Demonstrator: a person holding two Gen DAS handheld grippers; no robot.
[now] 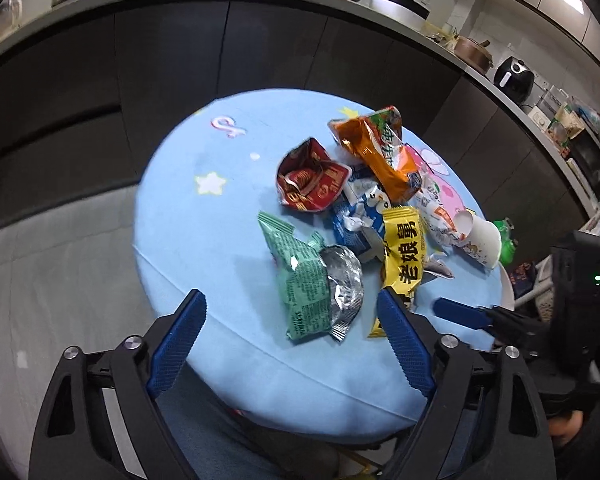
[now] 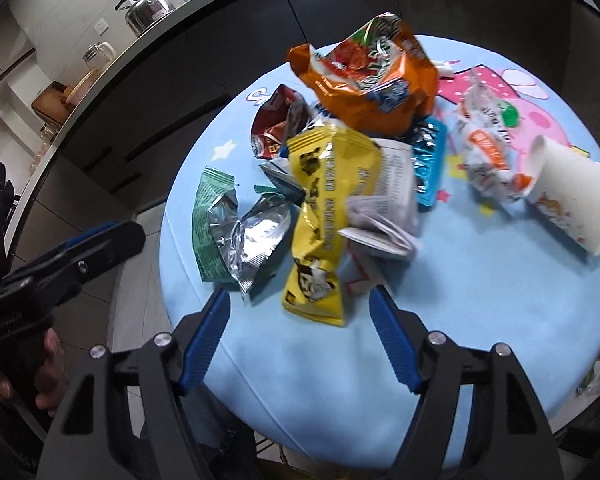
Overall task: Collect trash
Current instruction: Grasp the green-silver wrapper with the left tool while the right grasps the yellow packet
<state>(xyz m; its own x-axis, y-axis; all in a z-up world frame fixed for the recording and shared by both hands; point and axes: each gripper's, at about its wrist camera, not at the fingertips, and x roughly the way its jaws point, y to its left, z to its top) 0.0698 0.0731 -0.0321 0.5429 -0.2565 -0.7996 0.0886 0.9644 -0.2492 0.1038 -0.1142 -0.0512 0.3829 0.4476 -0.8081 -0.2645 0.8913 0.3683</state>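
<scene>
A round worktop [image 1: 204, 248] with a light blue cartoon cover carries a heap of empty snack wrappers. Nearest the front edge lie a green foil packet [image 1: 306, 280] and, just beside it, a yellow packet [image 2: 324, 220]. Behind them sit a red packet [image 1: 312, 184], an orange bag [image 2: 372, 80] resting on top of the pile, and a white paper cup [image 2: 572, 204] tipped on its side at the right. The left tool [image 1: 292, 304] hovers with its jaws apart over the green foil packet, holding nothing. The right tool [image 2: 300, 300] hovers with jaws apart at the yellow packet's near end, gripping nothing
</scene>
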